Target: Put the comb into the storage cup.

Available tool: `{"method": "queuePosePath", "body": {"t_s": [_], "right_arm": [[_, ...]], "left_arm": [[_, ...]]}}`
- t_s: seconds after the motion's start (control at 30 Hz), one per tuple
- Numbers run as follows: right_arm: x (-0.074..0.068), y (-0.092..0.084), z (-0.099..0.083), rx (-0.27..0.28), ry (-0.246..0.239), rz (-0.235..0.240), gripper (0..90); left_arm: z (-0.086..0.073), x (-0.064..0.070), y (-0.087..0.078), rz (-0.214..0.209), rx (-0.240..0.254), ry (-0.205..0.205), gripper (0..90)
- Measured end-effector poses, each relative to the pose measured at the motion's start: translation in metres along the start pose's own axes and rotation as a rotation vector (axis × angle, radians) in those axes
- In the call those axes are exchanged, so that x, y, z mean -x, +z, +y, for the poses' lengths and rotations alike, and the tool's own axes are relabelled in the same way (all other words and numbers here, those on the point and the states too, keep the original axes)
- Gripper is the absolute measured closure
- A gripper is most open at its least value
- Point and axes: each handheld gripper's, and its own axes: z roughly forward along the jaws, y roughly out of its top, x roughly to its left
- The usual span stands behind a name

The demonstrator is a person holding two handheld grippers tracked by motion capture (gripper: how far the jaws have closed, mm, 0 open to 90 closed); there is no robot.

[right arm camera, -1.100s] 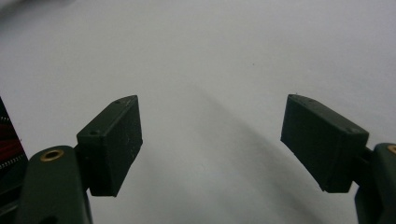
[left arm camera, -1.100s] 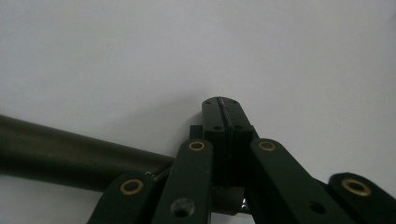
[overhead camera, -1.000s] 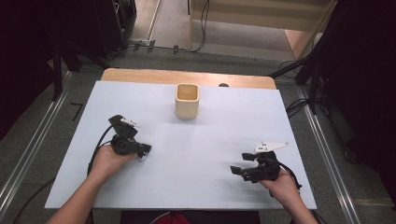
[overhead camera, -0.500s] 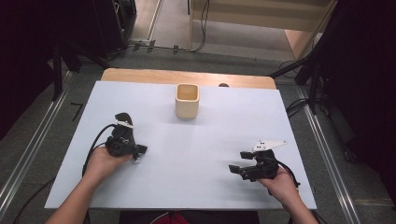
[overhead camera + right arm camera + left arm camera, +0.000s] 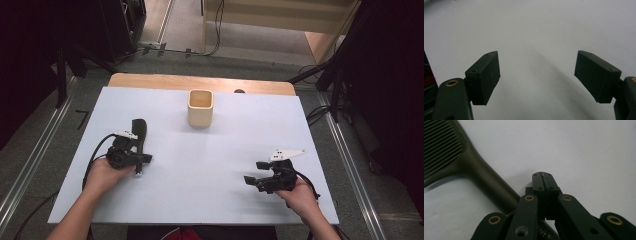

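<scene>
Left side: the left tool (image 5: 131, 150) rests low on the white table (image 5: 225, 165), its jaws pressed fully together with nothing between them. A dark hairbrush (image 5: 139, 134) lies flat on the table just ahead of and beside it; in the left gripper view the brush handle (image 5: 491, 187) runs diagonally past the closed jaw tips and under the tool's linkage, the ribbed head (image 5: 441, 147) at upper left. Whether the tool touches the handle cannot be told. In my judgement the brush has been laid down or is about to be nudged, not gripped.

Centre: a cream square cup (image 5: 200, 107) stands upright near the table's far edge, well apart from both tools; likely the brush's destination.

Right side: the right tool (image 5: 257, 181) sits parked near the front edge, jaws spread wide over bare table, apparently idle.
</scene>
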Motion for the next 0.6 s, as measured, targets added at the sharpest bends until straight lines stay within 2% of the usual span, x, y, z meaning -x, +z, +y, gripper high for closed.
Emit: {"method": "queuePosePath", "body": {"t_s": [0.2, 0.37, 0.6], "right_arm": [[0.0, 0.0, 0.001, -0.001, -0.001, 0.0, 18.9], [0.0, 0.0, 0.001, -0.002, -0.003, -0.003, 18.9], [0.0, 0.001, 0.001, -0.003, -0.003, -0.003, 18.8]], "left_arm": [[-0.002, -0.004, -0.002, 0.004, 0.012, 0.004, 90.0], [-0.003, -0.006, -0.006, 0.025, 0.01, 0.013, 90.0], [-0.006, -0.012, -0.01, 0.029, 0.014, -0.001, 90.0]]}}
